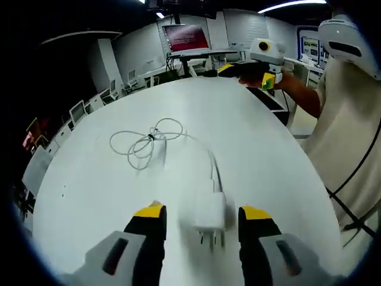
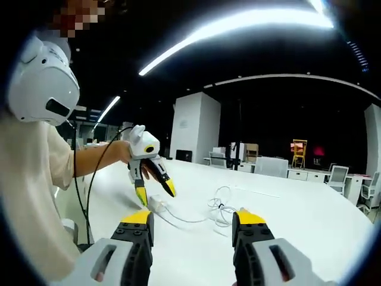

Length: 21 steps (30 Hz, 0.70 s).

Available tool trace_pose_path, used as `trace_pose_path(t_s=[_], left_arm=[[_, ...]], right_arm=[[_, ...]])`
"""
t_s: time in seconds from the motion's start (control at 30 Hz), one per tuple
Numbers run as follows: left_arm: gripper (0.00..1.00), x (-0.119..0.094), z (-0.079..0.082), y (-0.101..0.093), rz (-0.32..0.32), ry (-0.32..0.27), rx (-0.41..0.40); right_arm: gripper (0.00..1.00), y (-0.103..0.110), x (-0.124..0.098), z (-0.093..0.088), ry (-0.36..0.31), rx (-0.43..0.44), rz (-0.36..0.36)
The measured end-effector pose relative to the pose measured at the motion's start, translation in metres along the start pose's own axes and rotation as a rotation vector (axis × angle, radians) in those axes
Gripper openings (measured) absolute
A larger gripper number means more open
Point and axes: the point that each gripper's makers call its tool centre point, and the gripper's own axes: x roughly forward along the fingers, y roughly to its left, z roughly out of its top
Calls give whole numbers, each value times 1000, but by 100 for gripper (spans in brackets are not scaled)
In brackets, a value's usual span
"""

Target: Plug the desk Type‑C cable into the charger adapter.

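adapter point(image 1: 209, 215) sits on the white table point(image 1: 89, 190), prongs toward the camera, right between the left gripper point(image 1: 202, 215)'s spread jaws. nothing pinched yet. the cable point(image 1: 146, 142) runs from the adapter's far end and loops into a loose coil further out on the table; whether its plug is already seated in the adapter, can't tell, the picture is blurred there.

in the right gripper view, the right gripper point(image 2: 191, 219) hangs above the table with jaws wide apart, empty, and the left gripper shows ahead, tips angled down over the adapter point(image 2: 156, 204).

the step in hand looks like securing the adapter. do it well: close squarely on its flat sides, keep clear of the prongs and the port end, hold it level. then the right gripper should find the cable's plug, pinch close behind the tip, and line it straight with the port before pushing.
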Motion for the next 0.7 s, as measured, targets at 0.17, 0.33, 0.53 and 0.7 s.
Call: trace_pose_path(t_s=[0.17, 0.33, 0.53, 0.7], left_arm=[[45, 4, 0, -4, -10, -9, -14], [44, 7, 1, -9, -26, -15, -12], [36, 10, 2, -11, -31, -27, -35], [27, 13, 5, -17, -51, -46, -31]], right_arm=[[54, -2, 1, -3, 9, 1, -5], [54, -1, 2, -2, 10, -1, -2], [53, -2, 4, -4, 15, 2, -1], [53, -2, 5, -5, 18, 0, -1]])
